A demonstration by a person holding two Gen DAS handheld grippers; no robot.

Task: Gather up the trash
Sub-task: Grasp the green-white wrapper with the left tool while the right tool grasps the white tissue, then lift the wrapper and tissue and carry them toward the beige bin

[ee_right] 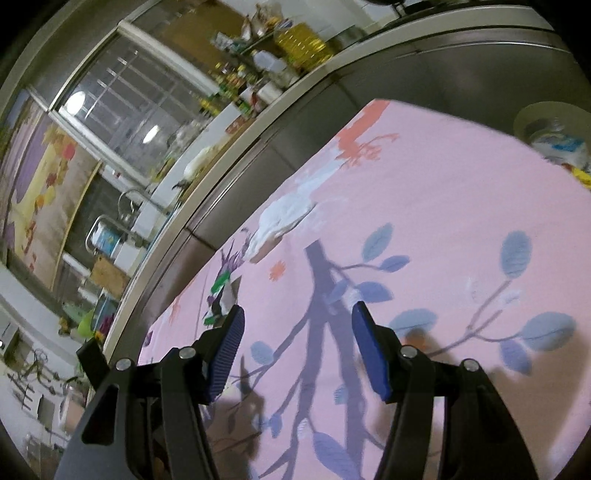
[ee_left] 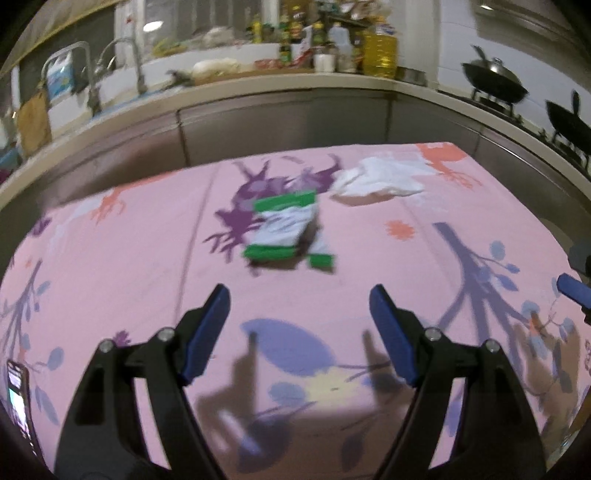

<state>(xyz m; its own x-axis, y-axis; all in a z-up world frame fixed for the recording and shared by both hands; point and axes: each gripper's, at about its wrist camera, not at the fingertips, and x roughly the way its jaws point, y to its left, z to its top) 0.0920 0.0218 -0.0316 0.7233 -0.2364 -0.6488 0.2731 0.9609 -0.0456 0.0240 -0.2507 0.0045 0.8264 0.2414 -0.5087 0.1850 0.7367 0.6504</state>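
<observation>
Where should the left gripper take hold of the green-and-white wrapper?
Probably at the near green end of the wrapper, coming in low from the front. It lies flat on the pink cloth, and that end looks slightly lifted, giving the open left gripper an edge to pinch.

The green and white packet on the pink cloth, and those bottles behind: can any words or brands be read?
No text is legible.
Green and white packet: print too blurred to read.
Bottles on the counter: labels too small and blurred.
Phone screen: unreadable.
</observation>
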